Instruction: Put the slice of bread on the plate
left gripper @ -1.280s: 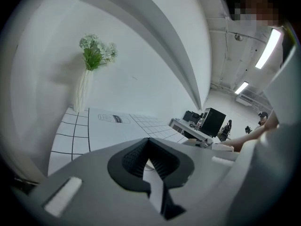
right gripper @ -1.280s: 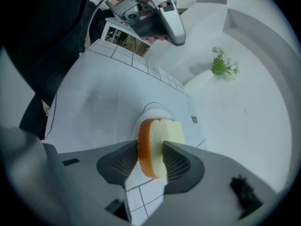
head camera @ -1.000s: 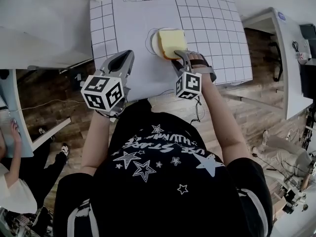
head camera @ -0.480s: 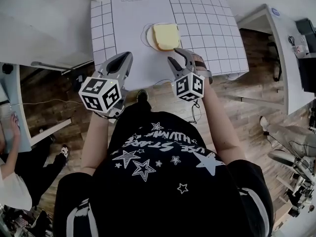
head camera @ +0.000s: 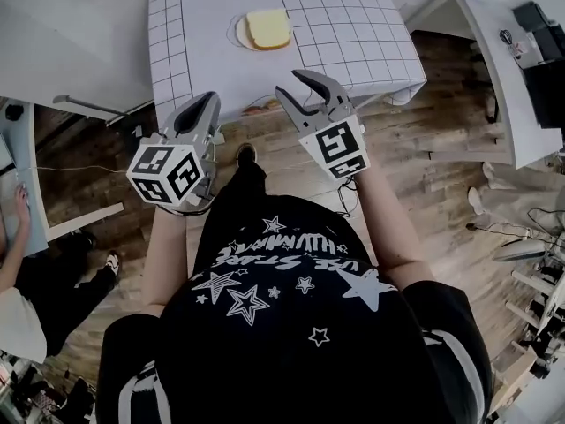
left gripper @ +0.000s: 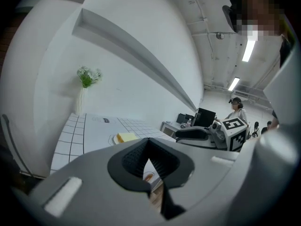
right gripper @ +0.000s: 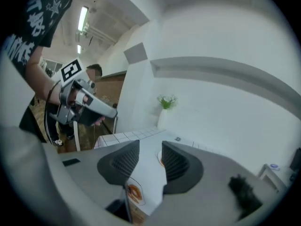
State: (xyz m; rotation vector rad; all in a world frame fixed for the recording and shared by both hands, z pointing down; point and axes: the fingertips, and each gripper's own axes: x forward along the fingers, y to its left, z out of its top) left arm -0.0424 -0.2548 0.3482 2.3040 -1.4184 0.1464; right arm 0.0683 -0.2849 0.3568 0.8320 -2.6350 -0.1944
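Lying flat on the plate (head camera: 238,34) toward the table's (head camera: 353,34) far side, the slice of bread (head camera: 267,28) looks delivered (little seems left to do). The right gripper (head camera: 294,85) hangs near the table's near edge, jaws apart and empty. The left gripper (head camera: 204,101) hangs beside it, jaws together on nothing.

1. The room is bright and evenly lit; the long ceiling lamps (left gripper: 248,51) shine white and blow out a little.
2. In the head view the white table (head camera: 203,60) is the brightest surface. Shadows on it are soft and faint, and the wooden floor (head camera: 441,148) beside it is darker.
3. Both gripper views bend straight lines strongly and turn black in their corners.
4. Close to the lens, the left gripper (left gripper: 149,142) and the right gripper (right gripper: 150,149) look soft and grey.
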